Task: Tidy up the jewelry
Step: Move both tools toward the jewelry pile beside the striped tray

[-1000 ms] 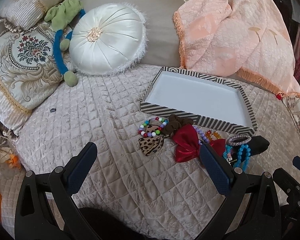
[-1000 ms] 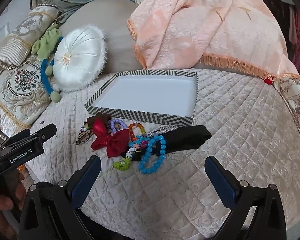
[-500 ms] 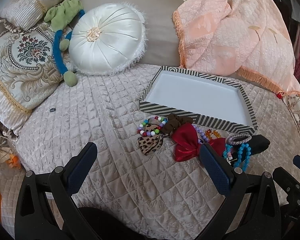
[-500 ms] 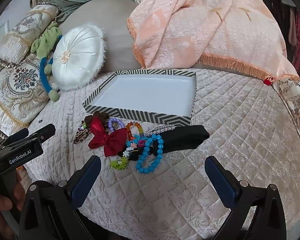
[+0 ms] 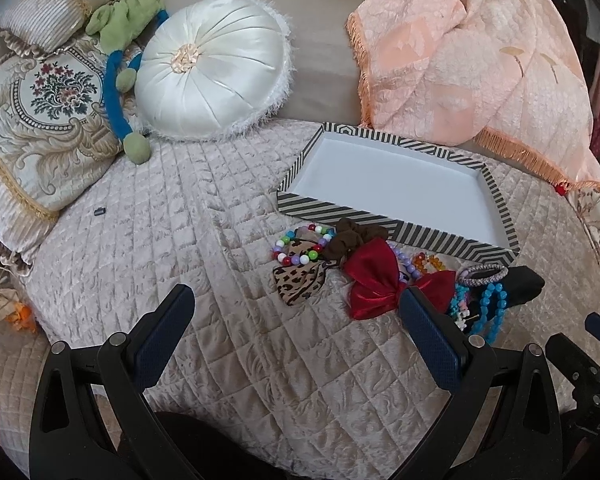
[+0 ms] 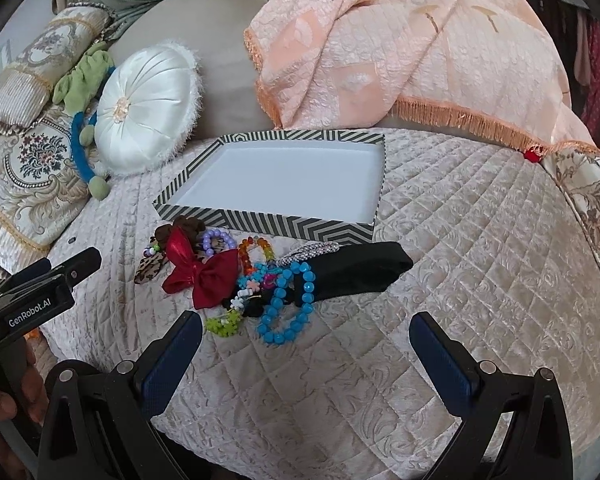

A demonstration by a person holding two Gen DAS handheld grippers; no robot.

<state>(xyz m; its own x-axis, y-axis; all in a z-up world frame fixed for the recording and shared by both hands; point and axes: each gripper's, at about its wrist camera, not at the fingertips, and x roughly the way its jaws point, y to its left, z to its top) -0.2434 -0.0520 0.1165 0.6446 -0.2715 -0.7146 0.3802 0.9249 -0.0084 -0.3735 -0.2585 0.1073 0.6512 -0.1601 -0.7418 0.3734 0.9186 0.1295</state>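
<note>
A striped tray [image 5: 452, 237] [image 6: 259, 222] with a white inside lies on the quilted bed and holds nothing. In front of it is a pile of accessories: a red bow [image 5: 374, 276] [image 6: 203, 270], a leopard bow [image 5: 300, 282], a brown scrunchie [image 5: 346, 238], a multicolour bead bracelet [image 5: 297, 246], a blue bead bracelet [image 6: 287, 304] [image 5: 490, 310], a black band [image 6: 360, 268] and a green bead piece [image 6: 223, 324]. My left gripper [image 5: 295, 322] is open and empty, short of the pile. My right gripper [image 6: 306, 338] is open and empty, just in front of the blue bracelet.
A round white cushion [image 5: 211, 68], a floral pillow [image 5: 39, 120] and a green and blue plush toy [image 5: 117, 64] lie at the back left. A peach fringed blanket [image 5: 472, 60] is heaped behind the tray. The left gripper's body [image 6: 31, 292] shows at the right view's left edge.
Both grippers have drifted slightly toward the pile. The jaws have stayed open and nothing in the pile has moved.
</note>
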